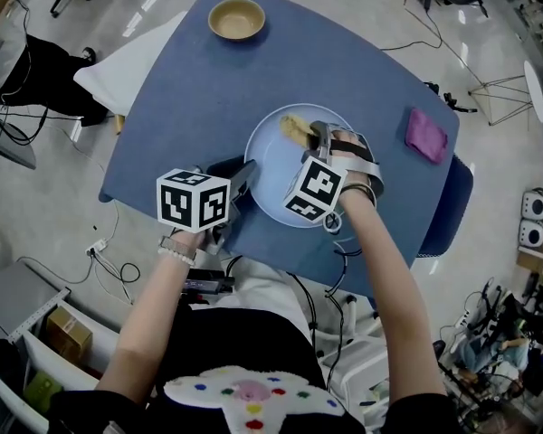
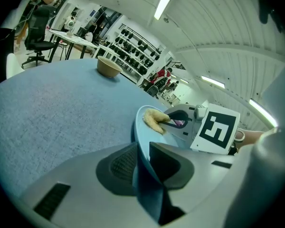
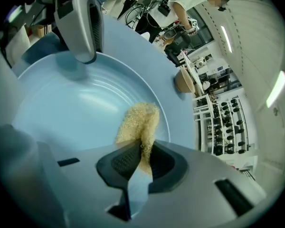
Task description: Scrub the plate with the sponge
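Closest in, at the bottom of the head view, is the person's dark top with a white flower-shaped patch point(image 1: 249, 396), and both forearms reach from there over the blue table point(image 1: 344, 70). On the left, the left gripper point(image 2: 142, 152), with its marker cube point(image 1: 193, 200) riding behind it, has its two jaws clamped on the near left rim of the pale blue plate point(image 1: 273, 181). The rim runs edge-on between the pads in the left gripper view. Beyond it, near the far edge of the table, a tan bowl point(image 1: 236, 18) stands well apart from everything else. The plate sits toward the person's side of the table. On its far inner part the yellow sponge point(image 3: 137, 121) presses against the surface. The right gripper point(image 3: 143, 155) comes in from the right behind its own marker cube point(image 1: 314, 188) and points steeply down, with its jaws pinched tight on the sponge's near end, so the rest of the sponge fans out beyond the tips onto the plate. Farther right, near the table's edge, a purple cloth point(image 1: 426, 135) lies flat, clear of the plate.
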